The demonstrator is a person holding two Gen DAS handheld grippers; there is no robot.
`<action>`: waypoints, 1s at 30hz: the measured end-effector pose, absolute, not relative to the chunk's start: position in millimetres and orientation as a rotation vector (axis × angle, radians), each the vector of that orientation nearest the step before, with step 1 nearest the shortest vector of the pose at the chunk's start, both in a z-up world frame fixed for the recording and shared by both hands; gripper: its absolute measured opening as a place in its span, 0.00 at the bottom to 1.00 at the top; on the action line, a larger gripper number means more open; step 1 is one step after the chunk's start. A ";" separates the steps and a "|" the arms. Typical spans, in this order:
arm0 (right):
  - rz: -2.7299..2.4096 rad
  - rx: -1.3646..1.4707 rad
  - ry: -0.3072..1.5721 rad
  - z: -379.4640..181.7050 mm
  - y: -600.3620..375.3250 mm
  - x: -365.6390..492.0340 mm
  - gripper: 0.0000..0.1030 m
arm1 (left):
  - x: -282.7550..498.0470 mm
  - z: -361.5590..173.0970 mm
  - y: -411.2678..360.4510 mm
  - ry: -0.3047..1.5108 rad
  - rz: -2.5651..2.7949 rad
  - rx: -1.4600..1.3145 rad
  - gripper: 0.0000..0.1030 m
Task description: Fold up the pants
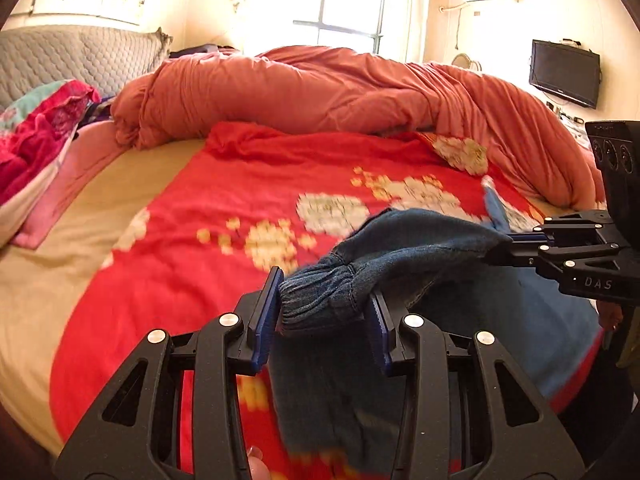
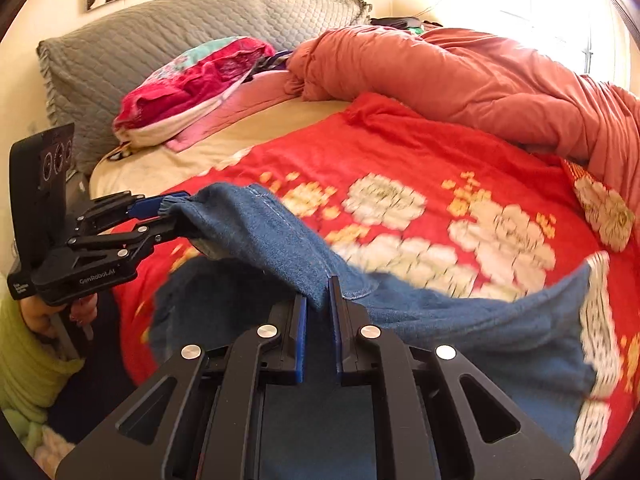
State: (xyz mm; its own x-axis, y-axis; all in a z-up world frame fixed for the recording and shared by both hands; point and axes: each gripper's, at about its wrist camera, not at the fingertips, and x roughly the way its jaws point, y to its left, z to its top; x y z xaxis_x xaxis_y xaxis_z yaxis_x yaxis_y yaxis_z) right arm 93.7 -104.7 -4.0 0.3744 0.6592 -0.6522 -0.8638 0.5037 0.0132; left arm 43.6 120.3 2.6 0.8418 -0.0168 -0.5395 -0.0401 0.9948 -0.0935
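Observation:
Blue denim pants (image 1: 400, 240) hang lifted above a red flowered blanket (image 1: 248, 184) on the bed. My left gripper (image 1: 322, 300) is shut on the gathered elastic waistband of the pants. My right gripper (image 2: 319, 304) is shut on a fold of the pants (image 2: 280, 240) further along the waist. Each gripper shows in the other's view: the right one at the right edge (image 1: 508, 244), the left one at the left (image 2: 168, 208). The rest of the pants trails down onto the blanket (image 2: 500, 328).
A bunched orange duvet (image 1: 340, 88) lies along the far side of the bed. A pink and teal pillow (image 2: 200, 76) rests against the grey quilted headboard (image 2: 140, 48). A wall TV (image 1: 564, 72) and a bright window (image 1: 340, 0) are behind.

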 end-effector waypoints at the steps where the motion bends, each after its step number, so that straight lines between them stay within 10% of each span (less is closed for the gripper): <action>1: 1.004 -0.360 0.657 -7.2 -108.1 86.7 0.09 | 39.0 1.6 118.4 0.577 0.008 -0.100 0.30; 30: 1.103 -0.332 0.806 -71.0 -126.3 5.0 0.12 | -40.1 15.0 123.0 0.710 0.001 -0.177 0.39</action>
